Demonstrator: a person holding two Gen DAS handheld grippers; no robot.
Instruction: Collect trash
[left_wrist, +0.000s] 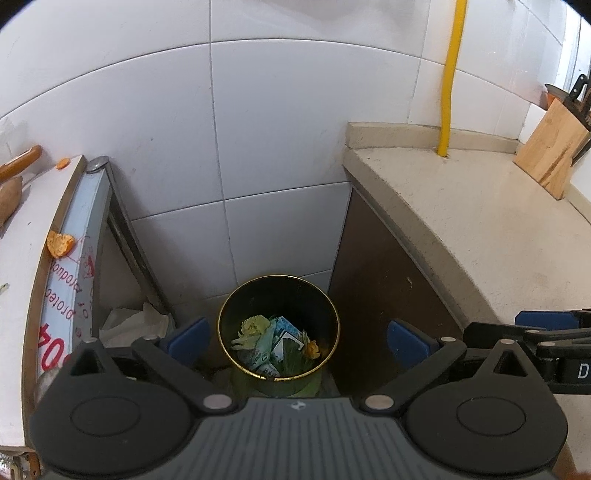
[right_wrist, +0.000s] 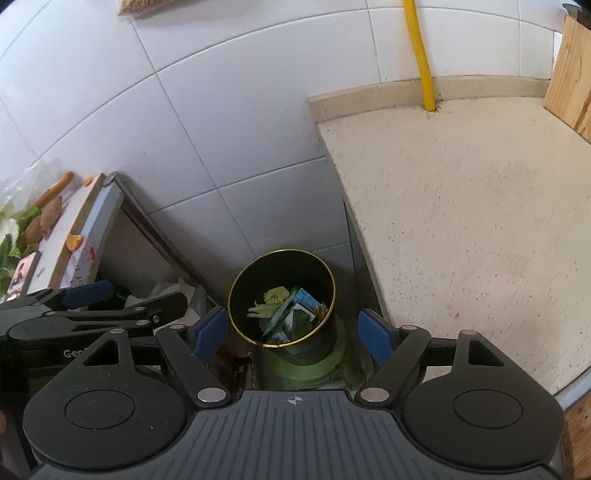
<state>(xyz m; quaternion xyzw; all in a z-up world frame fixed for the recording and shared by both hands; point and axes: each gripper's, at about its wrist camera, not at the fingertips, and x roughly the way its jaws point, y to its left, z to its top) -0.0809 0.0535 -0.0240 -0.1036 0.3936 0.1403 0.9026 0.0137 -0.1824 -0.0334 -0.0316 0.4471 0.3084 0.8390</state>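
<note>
We hold both tongs side by side, angled downward: the left tongs (left_wrist: 295, 338) with blue pads (left_wrist: 406, 341) spread wide and empty, the right tongs (right_wrist: 293, 332) likewise parted, gripping nothing.

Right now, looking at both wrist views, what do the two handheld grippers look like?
The two look alike. The left gripper and right gripper each have a dark grey ribbed body with a small crosshair mark, two round black discs, black link arms with silver pivot pins, and blue pads on the jaws. White lettering, only partly readable, shows on each gripper's side in the other's view.
</note>
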